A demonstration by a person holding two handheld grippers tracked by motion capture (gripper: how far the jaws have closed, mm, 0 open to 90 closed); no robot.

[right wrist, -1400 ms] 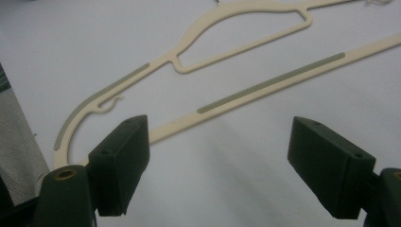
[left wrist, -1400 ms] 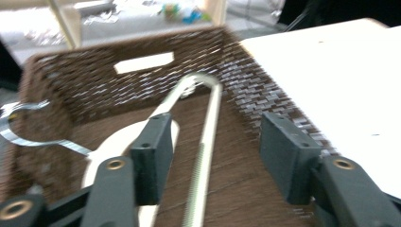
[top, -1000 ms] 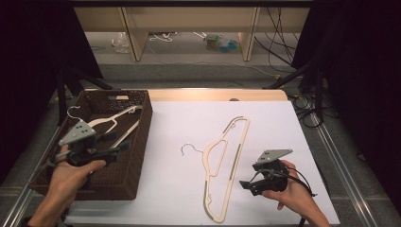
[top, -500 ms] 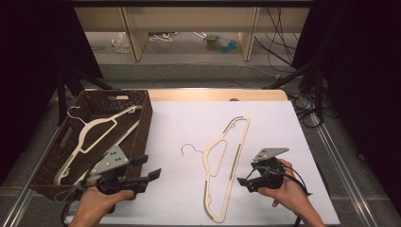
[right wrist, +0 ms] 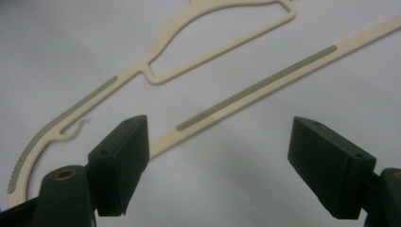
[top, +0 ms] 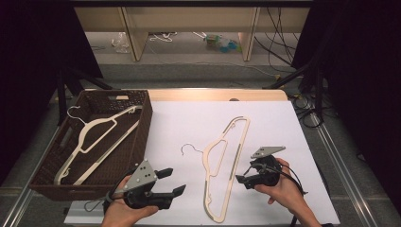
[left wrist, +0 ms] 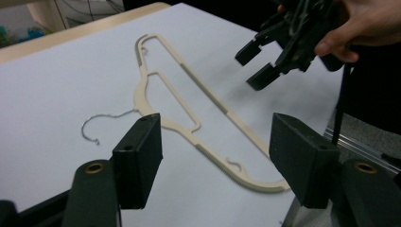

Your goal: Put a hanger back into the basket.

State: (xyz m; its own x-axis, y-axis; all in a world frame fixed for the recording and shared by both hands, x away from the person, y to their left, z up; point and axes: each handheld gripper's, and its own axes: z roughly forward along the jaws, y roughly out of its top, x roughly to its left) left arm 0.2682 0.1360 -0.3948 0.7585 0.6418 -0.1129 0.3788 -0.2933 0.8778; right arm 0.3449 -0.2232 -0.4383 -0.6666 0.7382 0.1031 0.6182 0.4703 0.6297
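While the cream plastic hanger (top: 226, 166) lies flat on the white tabletop (top: 189, 127), roughly in the middle of it with its wire hook (top: 190, 149) pointing toward the basket side, both claws sit close to it and neither one touches it. Going by looks, it's a light, thin, fairly stiff piece, so weight shouldn't be an issue, but it's lying flush on the sheet, which probably makes getting a jaw under it fiddly. The smooth plastic could slip; I'd go for one of the grey ribbed strips (right wrist: 255, 87) on the arms, or the neck just below the hook, where there's something to pinch. The wire hook itself looks springy and easy to twist.

Right claw (top: 242, 179) hovers just beside the hanger's lower arm, jaws wide apart and empty. Left claw (top: 172, 182) is a bit further off on the hook side, also spread open with nothing in it. Further out past that, the brown woven basket (top: 142, 125) holds a second hanger (top: 97, 142).
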